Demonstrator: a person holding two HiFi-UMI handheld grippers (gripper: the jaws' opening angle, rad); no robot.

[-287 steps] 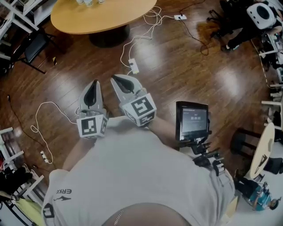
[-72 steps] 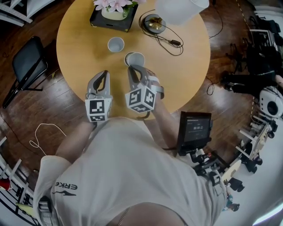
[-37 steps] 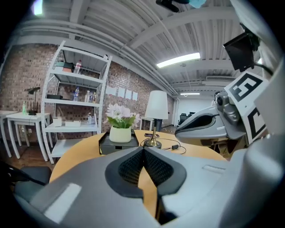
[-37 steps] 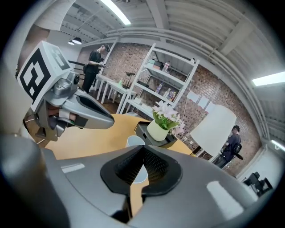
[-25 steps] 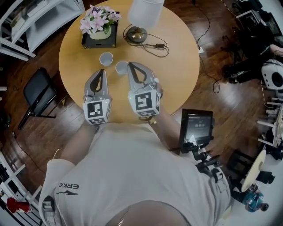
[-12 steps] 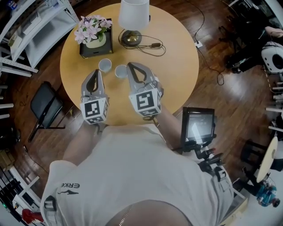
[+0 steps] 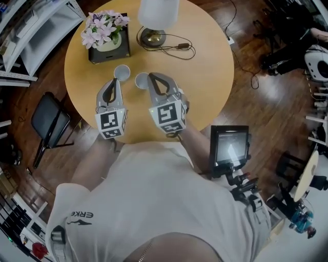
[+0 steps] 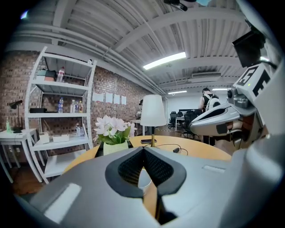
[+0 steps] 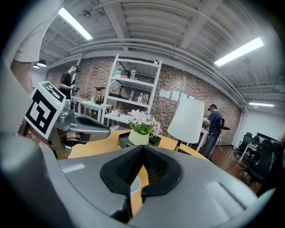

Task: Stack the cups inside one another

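Over the bench (image 7: 205,71), left of centre, a grasp is being lined up.
The left gripper (image 7: 114,82) and right gripper (image 7: 152,78) are sinking lower than a second ago, jaws pressed together on nothing. The left cup (image 7: 122,72) and right cup (image 7: 140,80) are sitting apart just beyond their tips, so nesting is waiting on a grasp.

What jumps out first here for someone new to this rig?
Two grey handheld grippers, the left gripper and the right gripper, hang over a round wooden table, both shut and empty. Just past their tips stand a white cup and a second cup, side by side and not yet nested. Behind them sit pink flowers and a white lamp.
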